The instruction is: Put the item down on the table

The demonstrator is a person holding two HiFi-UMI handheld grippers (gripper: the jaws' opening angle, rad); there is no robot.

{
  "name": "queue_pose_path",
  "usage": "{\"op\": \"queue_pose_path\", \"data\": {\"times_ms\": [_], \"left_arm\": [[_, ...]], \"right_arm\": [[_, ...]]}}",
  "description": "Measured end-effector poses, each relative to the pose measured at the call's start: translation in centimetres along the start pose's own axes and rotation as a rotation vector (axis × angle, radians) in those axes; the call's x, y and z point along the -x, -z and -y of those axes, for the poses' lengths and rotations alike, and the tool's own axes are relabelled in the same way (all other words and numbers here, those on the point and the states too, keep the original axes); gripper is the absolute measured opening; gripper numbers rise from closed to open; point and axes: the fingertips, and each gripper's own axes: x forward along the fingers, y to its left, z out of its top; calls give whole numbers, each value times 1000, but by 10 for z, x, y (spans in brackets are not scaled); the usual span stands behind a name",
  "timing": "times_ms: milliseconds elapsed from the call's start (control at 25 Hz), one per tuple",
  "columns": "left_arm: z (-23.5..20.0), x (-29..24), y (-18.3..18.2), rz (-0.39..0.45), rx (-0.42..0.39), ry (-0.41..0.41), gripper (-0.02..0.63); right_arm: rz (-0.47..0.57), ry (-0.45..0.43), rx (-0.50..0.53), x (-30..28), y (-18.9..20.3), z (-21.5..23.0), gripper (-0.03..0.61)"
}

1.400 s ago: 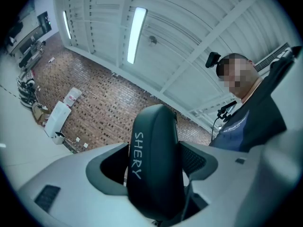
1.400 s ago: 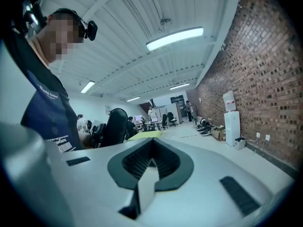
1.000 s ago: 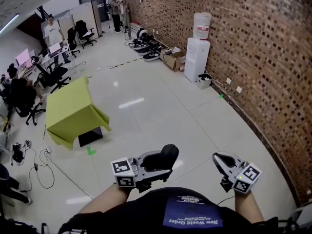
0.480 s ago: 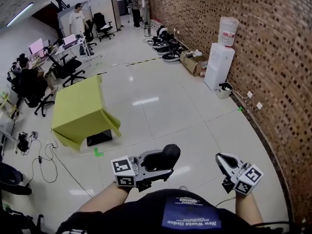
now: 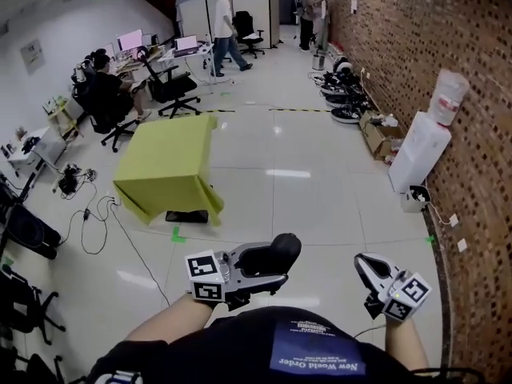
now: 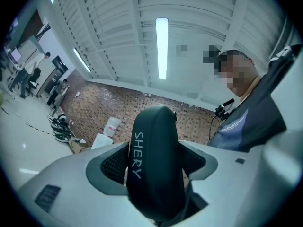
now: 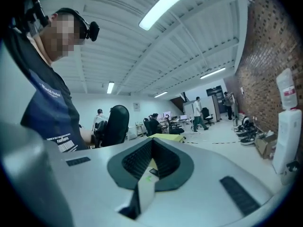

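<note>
My left gripper [image 5: 276, 264] is held close in front of my chest, shut on a black oval hard case [image 5: 270, 256]. In the left gripper view the case [image 6: 154, 160] stands between the two jaws and carries the pale lettering "SHERY". My right gripper [image 5: 366, 267] is at the lower right, its jaws together with nothing between them. The right gripper view shows the closed jaws [image 7: 150, 162] and, to the left, the same black case [image 7: 116, 124]. The table, draped in a yellow-green cloth [image 5: 166, 162], stands a few metres ahead on the floor.
A brick wall [image 5: 472, 94] runs along the right, with a water dispenser [image 5: 424, 146] and boxes against it. Office chairs, desks and seated people [image 5: 108, 102] fill the far left. Cables [image 5: 96, 214] trail over the floor beside the table. A person [image 5: 226, 30] walks at the back.
The head view has swung to the left, so the green table now sits nearer the picture's middle and more of the office shows. Both grippers keep their places, the case still held.
</note>
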Motion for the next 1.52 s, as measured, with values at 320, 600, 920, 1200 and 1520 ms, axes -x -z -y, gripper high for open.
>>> {"op": "queue_pose_path", "data": {"times_ms": [320,600,920,1200,1520], "left_arm": [[-72,2,-25,52,0,-147,334],[-169,70,-57,111,-18,-184,334],[-276,156,-130,101,-39,-186,334],[-341,212,-166,150,-53,-285,334],[-414,275,-195,216,-64,-503,334]], "right_arm": [[-25,-143,-4,-79,-14,64,-12],[-39,-192,38,-210,-22,83,-12],[-34,-221,50,-372,-53,87,-12],[-74,-344,70,-484,-65,90,-12],[-98,-540,75,-616,-72,112,-12]]}}
